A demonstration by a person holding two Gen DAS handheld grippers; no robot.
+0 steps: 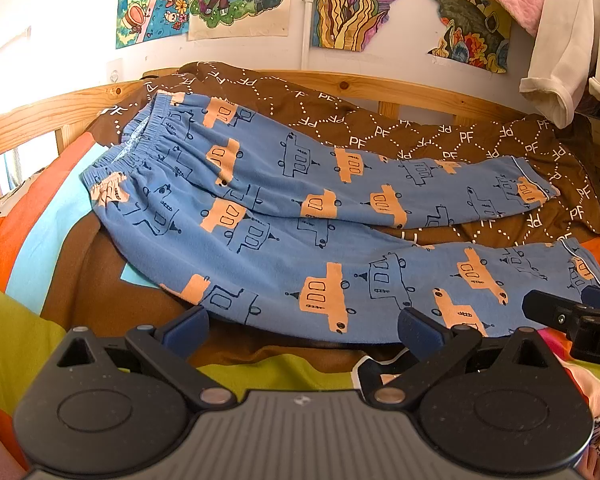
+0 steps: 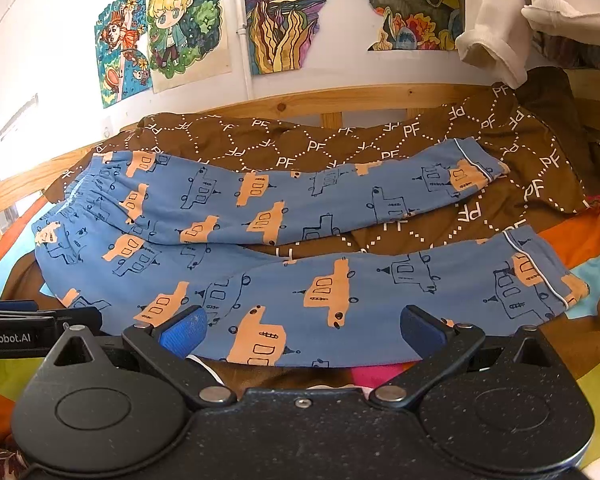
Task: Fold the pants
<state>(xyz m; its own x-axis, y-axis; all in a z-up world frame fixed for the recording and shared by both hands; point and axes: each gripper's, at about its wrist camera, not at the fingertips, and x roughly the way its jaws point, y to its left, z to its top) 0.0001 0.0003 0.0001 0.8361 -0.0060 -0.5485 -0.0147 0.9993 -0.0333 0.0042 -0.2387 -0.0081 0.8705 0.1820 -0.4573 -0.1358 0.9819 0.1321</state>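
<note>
Blue pyjama pants (image 1: 284,220) with orange and outlined car prints lie spread flat on the bed, waistband at the far left, both legs running right with a gap between them. They also show in the right wrist view (image 2: 300,272). My left gripper (image 1: 302,332) is open and empty, just in front of the near leg's lower edge. My right gripper (image 2: 302,332) is open and empty, fingers at the near leg's front edge, further toward the cuffs. The right gripper's finger (image 1: 560,312) shows at the right of the left wrist view.
A brown quilt (image 1: 420,132) with white PF letters lies under the far leg. A striped multicolour bedsheet (image 1: 32,248) covers the bed. A wooden bed rail (image 1: 380,88) runs behind. Drawings hang on the wall; clothes (image 1: 560,40) hang at the upper right.
</note>
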